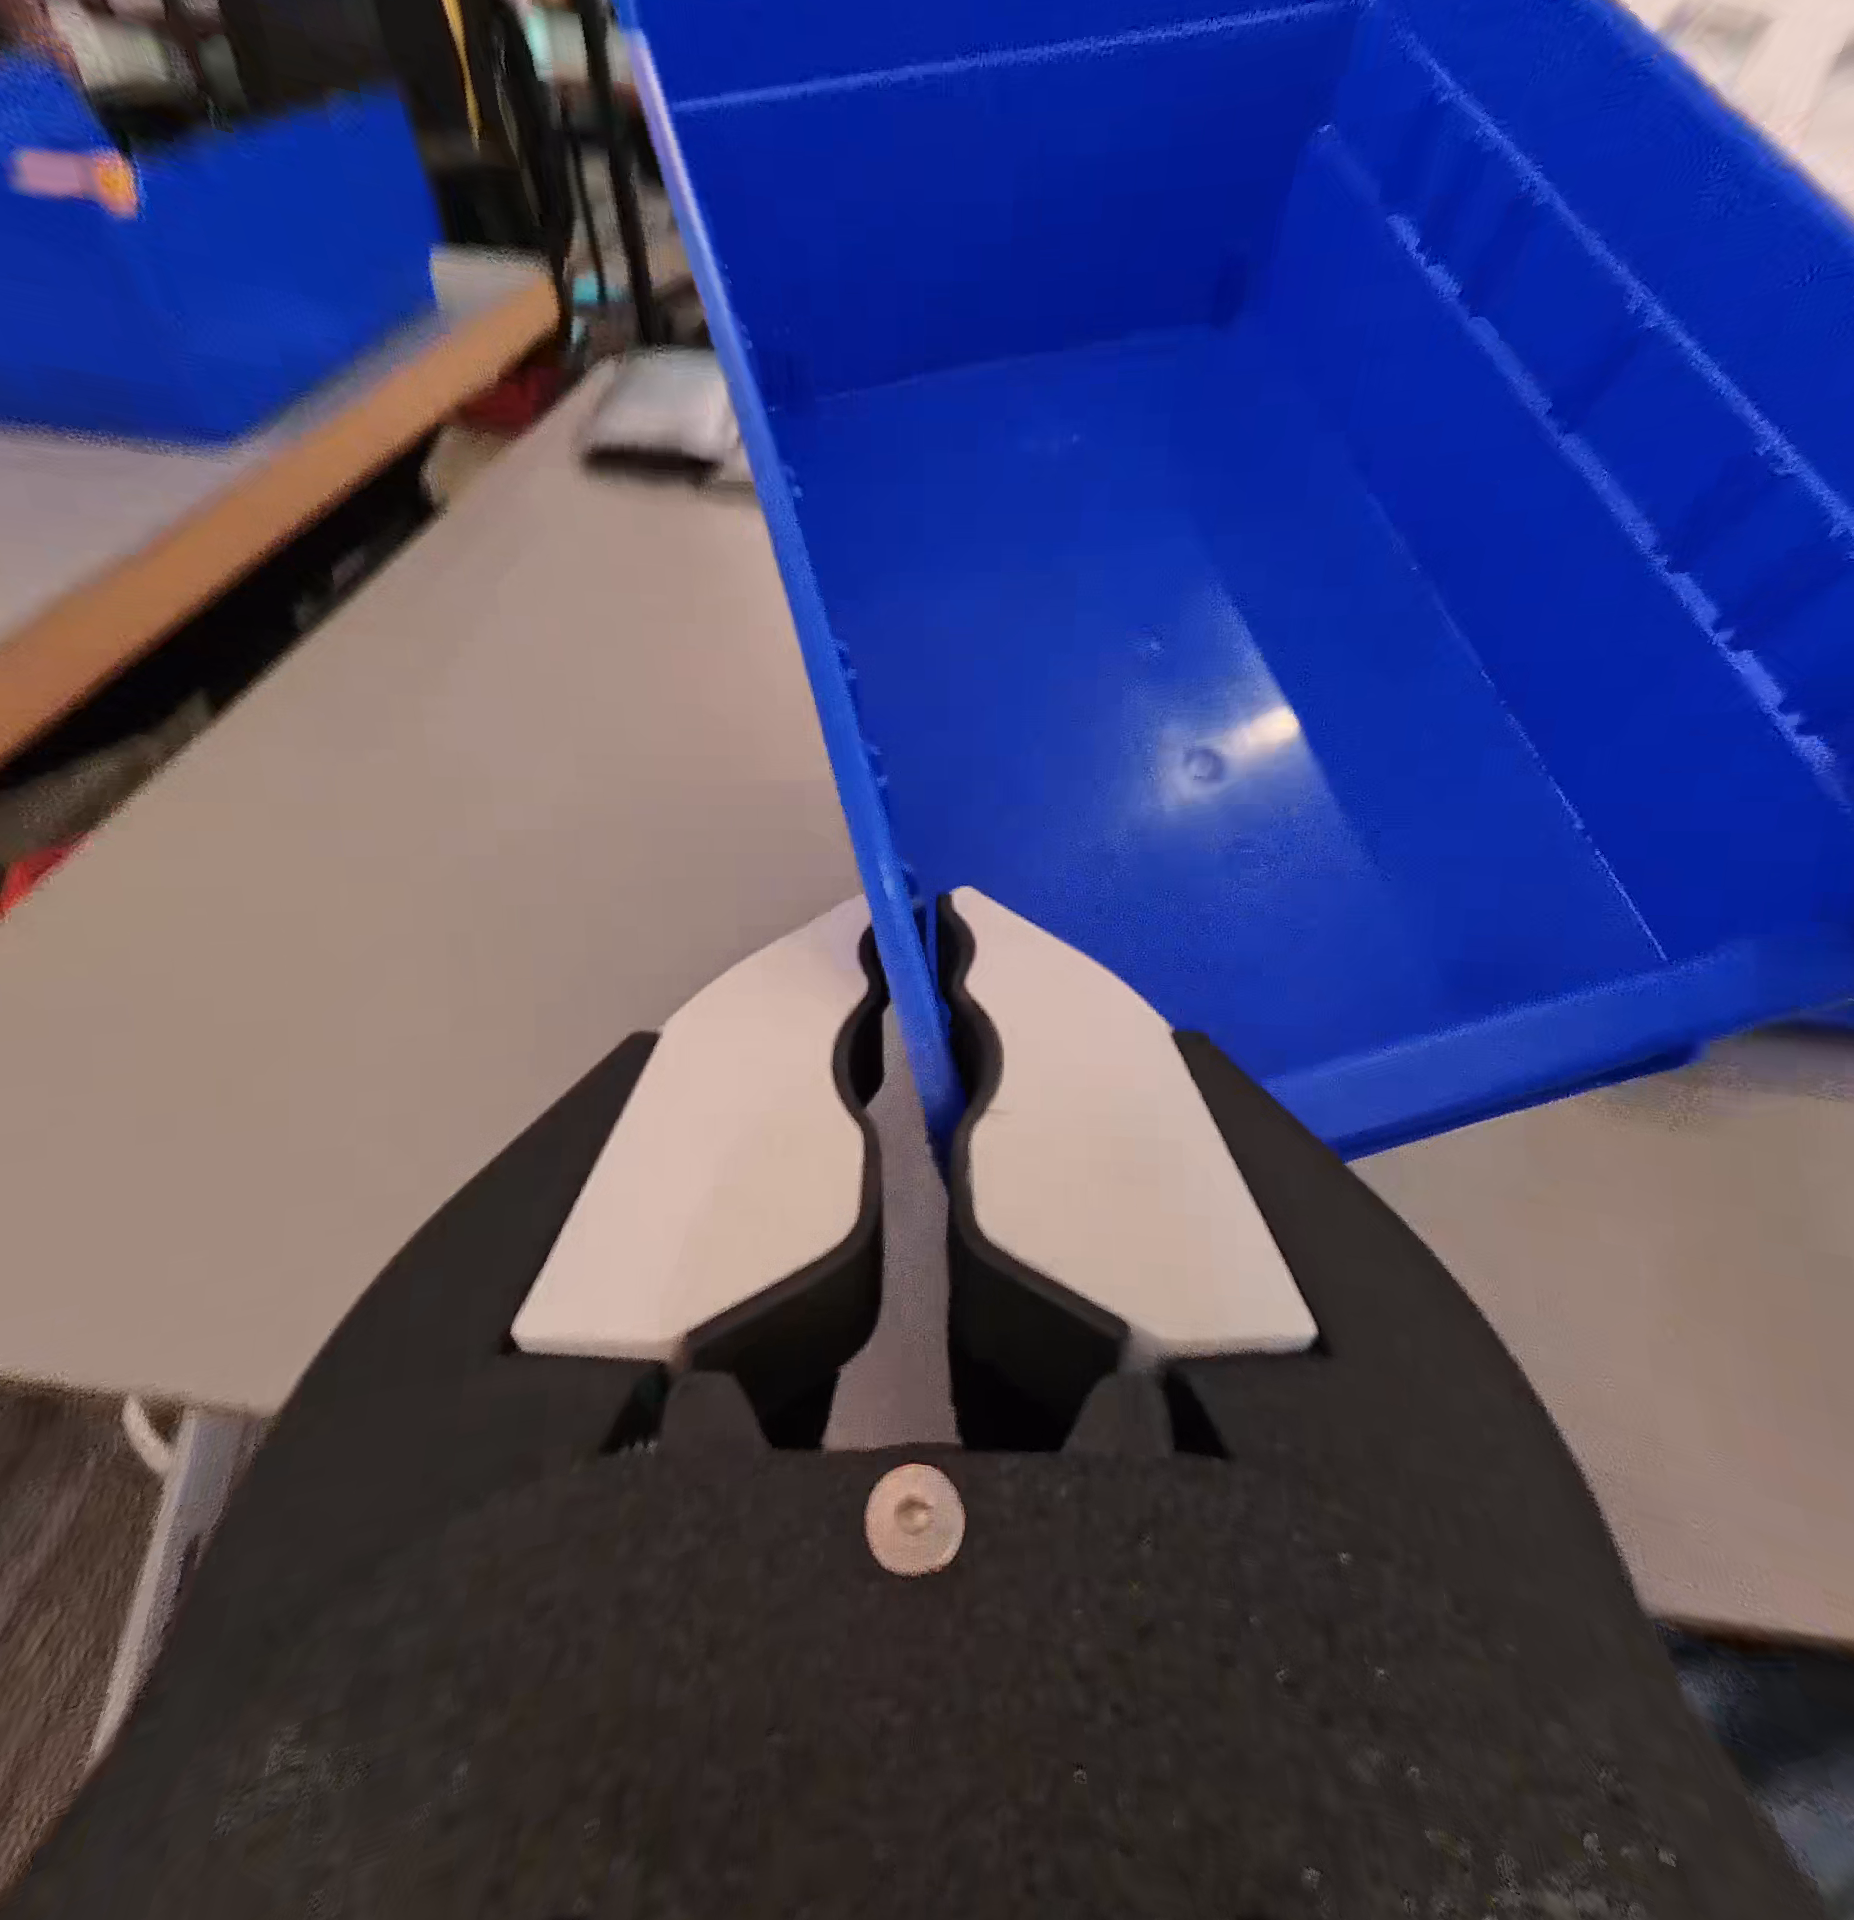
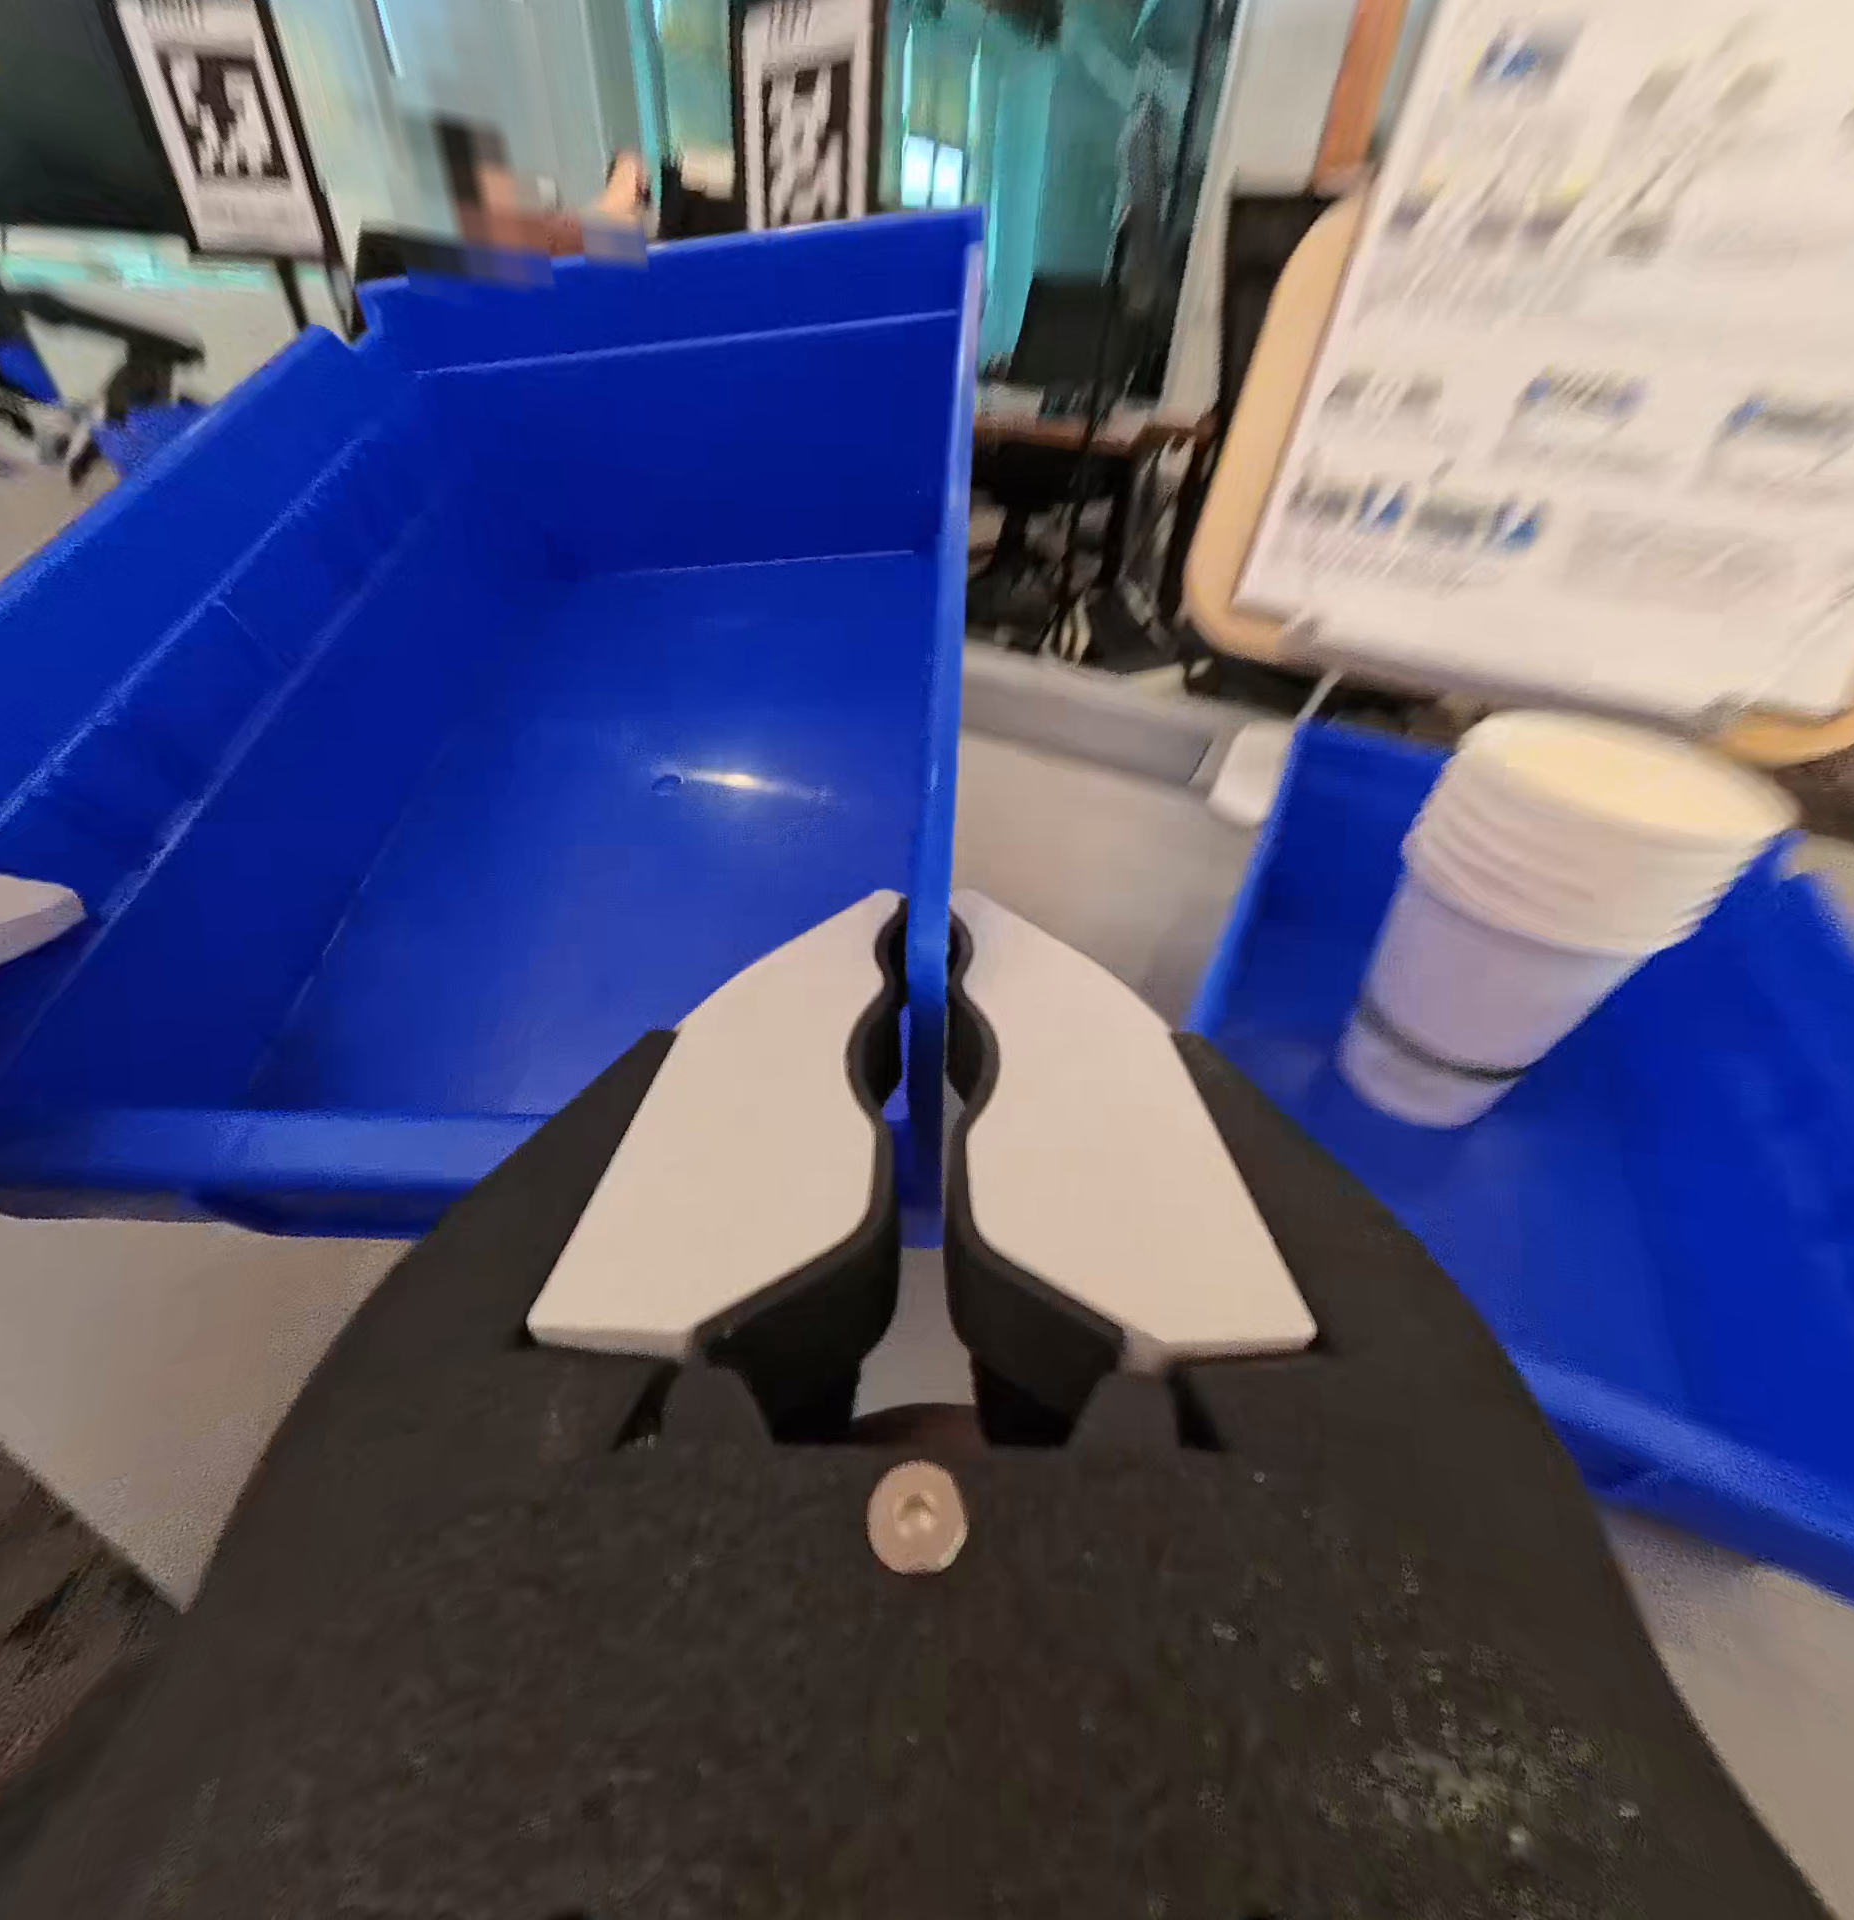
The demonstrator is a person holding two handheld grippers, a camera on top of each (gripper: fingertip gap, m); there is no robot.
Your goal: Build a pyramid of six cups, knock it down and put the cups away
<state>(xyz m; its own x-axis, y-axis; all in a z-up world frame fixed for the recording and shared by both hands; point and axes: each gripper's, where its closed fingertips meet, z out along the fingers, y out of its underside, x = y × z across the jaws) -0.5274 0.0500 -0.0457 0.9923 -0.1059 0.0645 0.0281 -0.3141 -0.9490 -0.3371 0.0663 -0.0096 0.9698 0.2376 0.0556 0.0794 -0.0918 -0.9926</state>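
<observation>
An empty blue plastic bin point(image 1: 1266, 644) is held by both grippers. My left gripper point(image 1: 912, 914) is shut on the bin's left side wall. My right gripper point(image 2: 928, 920) is shut on the same bin's point(image 2: 549, 810) right side wall. The bin looks tilted over the grey table point(image 1: 435, 831). A nested stack of white paper cups point(image 2: 1525, 914) leans inside a second blue bin point(image 2: 1681, 1247) at the right of the right wrist view. A tip of the left gripper's finger point(image 2: 14, 914) shows at the left edge of that view.
A third blue bin point(image 1: 175, 270) stands on another table with a wooden edge at the far left. A white board with a wooden frame point(image 2: 1577, 364) leans behind the cup bin. Black-and-white marker boards point(image 2: 227, 114) stand at the back.
</observation>
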